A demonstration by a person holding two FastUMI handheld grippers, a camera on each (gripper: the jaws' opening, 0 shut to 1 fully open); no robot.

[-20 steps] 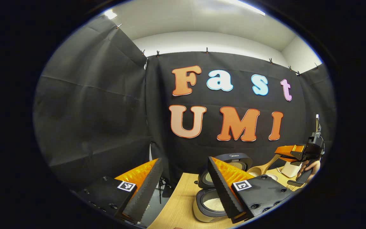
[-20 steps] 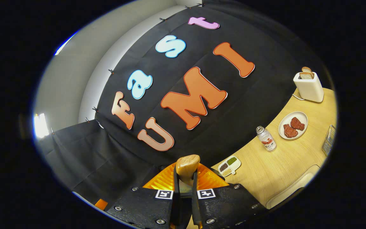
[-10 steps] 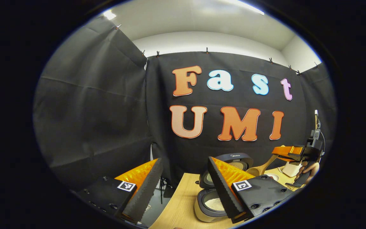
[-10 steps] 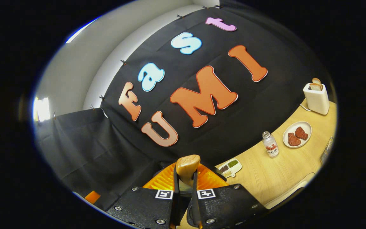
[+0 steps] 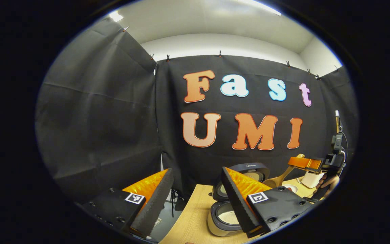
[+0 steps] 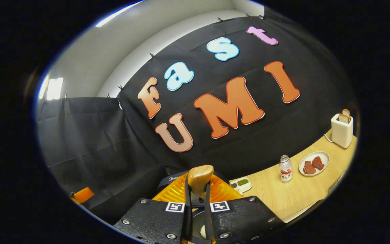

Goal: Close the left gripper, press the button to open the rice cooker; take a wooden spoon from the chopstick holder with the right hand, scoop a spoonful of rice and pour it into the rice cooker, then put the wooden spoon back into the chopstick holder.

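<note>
On the left, our left gripper (image 5: 195, 200) hangs with its jaws wide apart and nothing between them, above the near edge of the pale wooden table (image 5: 190, 220). Just right of it sits the open grey rice cooker (image 5: 225, 217), lid up, white rice in its pot. Farther right, our right gripper (image 6: 197, 189) is clamped on the light wooden spoon (image 6: 200, 176), whose handle slopes down leftward with the bowl toward the cooker. We cannot make out the chopstick holder.
</note>
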